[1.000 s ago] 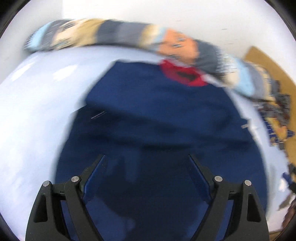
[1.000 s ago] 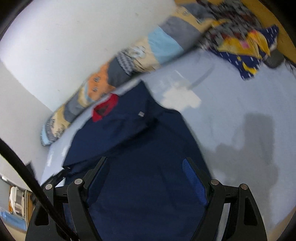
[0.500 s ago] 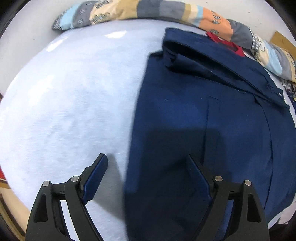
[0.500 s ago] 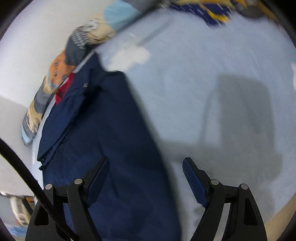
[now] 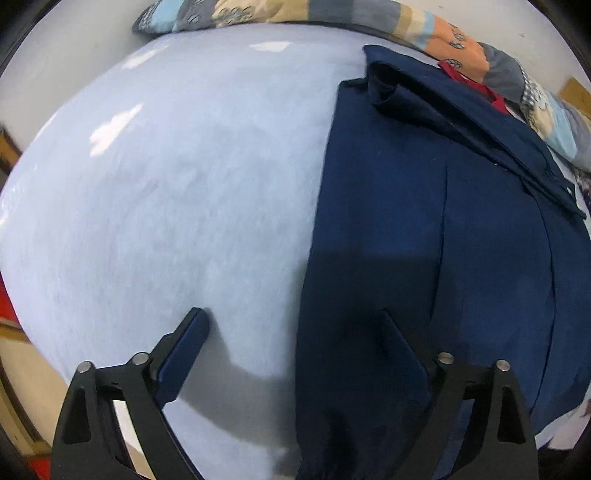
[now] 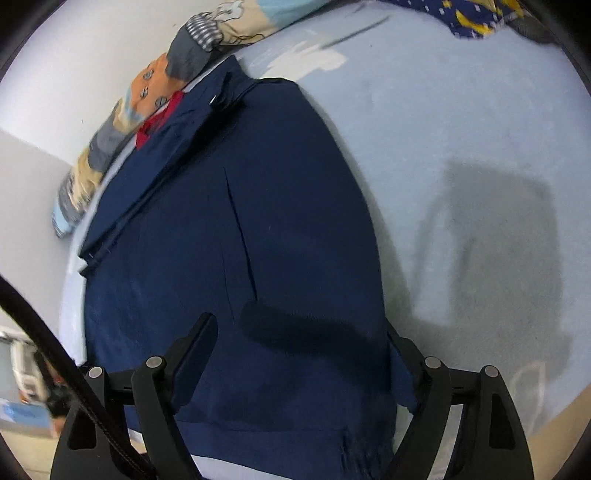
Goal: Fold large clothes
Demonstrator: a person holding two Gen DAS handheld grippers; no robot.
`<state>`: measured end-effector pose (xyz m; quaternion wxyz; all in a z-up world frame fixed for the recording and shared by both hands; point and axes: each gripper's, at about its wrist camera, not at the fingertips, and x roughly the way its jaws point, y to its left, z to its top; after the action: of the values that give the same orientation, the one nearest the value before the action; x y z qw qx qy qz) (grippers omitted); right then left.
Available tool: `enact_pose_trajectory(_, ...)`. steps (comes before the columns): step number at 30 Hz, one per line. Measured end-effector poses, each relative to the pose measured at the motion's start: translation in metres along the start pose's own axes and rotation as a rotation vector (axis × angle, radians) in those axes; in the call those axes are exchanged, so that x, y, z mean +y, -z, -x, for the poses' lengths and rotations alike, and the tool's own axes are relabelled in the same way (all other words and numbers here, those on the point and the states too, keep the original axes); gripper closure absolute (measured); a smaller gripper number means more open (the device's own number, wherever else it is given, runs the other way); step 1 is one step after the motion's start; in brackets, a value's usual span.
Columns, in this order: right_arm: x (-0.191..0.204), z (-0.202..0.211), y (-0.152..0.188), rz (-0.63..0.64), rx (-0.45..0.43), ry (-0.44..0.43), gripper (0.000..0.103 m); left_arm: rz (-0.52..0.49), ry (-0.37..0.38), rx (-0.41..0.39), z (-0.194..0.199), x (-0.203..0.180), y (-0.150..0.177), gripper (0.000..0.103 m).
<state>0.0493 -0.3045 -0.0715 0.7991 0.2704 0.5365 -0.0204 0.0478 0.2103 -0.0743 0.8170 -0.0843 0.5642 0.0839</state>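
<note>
Left gripper (image 5: 291,325) fingers spread wide, straddling the near left edge of the navy garment (image 5: 443,229). Right gripper (image 6: 299,332) fingers equally wide above its near hem. Garment flat on the pale blue bed (image 5: 166,184); beyond, a patchwork pillow (image 5: 332,14).

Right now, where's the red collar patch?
The red collar patch sits at the far end of the navy garment, upper left in the right wrist view, against the patchwork bolster.
</note>
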Motion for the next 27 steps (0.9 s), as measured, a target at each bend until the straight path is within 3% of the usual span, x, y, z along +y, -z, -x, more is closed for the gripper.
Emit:
enact_pose_trajectory(2, 0.003, 0.000, 0.004, 0.014, -0.008, 0.021, 0.016, 0.041, 0.012, -0.001, 0.003, 0.007, 0.007, 0.003)
enact_pose_trajectory(4, 0.000, 0.002, 0.007, -0.007, -0.020, 0.024, 0.016, 0.050, 0.004, -0.053, 0.006, 0.006, 0.021, 0.000)
enact_pose_trajectory(7, -0.004, 0.006, 0.013, -0.043, -0.034, 0.017, 0.016, 0.038, -0.053, -0.116, 0.011, -0.003, 0.038, 0.000)
enact_pose_trajectory(14, -0.022, 0.018, 0.018, -0.162, -0.061, -0.052, 0.016, 0.039, -0.037, -0.110, 0.013, 0.002, 0.044, 0.000)
enact_pose_trajectory(18, -0.036, 0.025, 0.027, -0.236, -0.068, -0.093, 0.016, 0.040, -0.061, -0.117, 0.004, -0.020, 0.033, 0.000)
enact_pose_trajectory(25, -0.032, 0.024, 0.040, -0.226, -0.046, -0.106, 0.016, 0.018, -0.051, -0.162, 0.002, -0.020, 0.037, 0.000)
enact_pose_trajectory(27, -0.028, 0.024, 0.042, -0.196, -0.045, -0.094, 0.016, -0.001, -0.036, -0.140, 0.002, -0.019, 0.036, 0.000)
